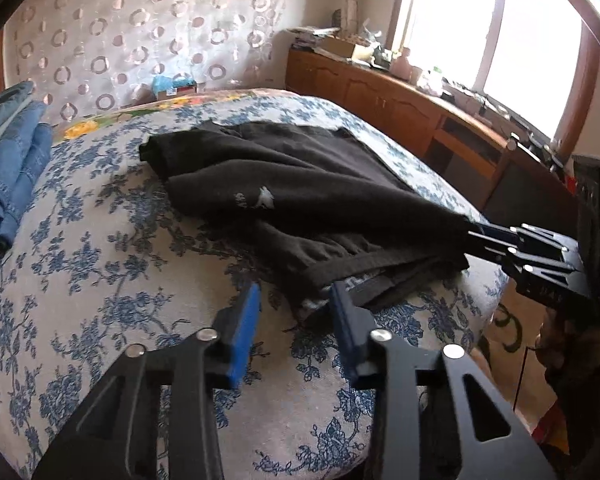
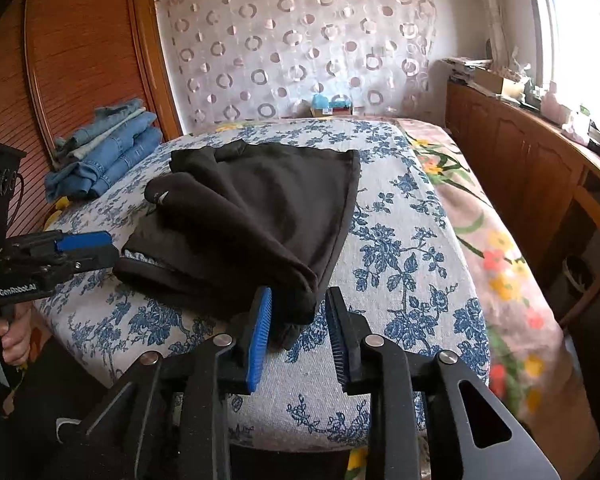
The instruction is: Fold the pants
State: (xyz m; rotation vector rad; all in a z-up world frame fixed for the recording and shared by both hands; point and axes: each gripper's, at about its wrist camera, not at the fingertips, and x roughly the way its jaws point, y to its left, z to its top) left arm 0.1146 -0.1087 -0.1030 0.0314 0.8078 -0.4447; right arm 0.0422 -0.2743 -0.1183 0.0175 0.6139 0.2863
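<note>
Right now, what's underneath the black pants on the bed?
The black pants lie folded on a blue floral bedspread, which shows all around them. Whatever is directly beneath the fabric, or tucked between its folded layers, is covered.

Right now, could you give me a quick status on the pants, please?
Both grippers open, left gripper, right gripper. Black pants lie folded on bed, unheld. Nothing in the way.

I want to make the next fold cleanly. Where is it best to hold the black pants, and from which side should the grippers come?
Probably at the near end of the black pants, coming from the bed's front edge. The left gripper faces the waistband corner; the right gripper faces the other near corner. Both corners lie flat and close to the edge, so they could be lifted together.
</note>
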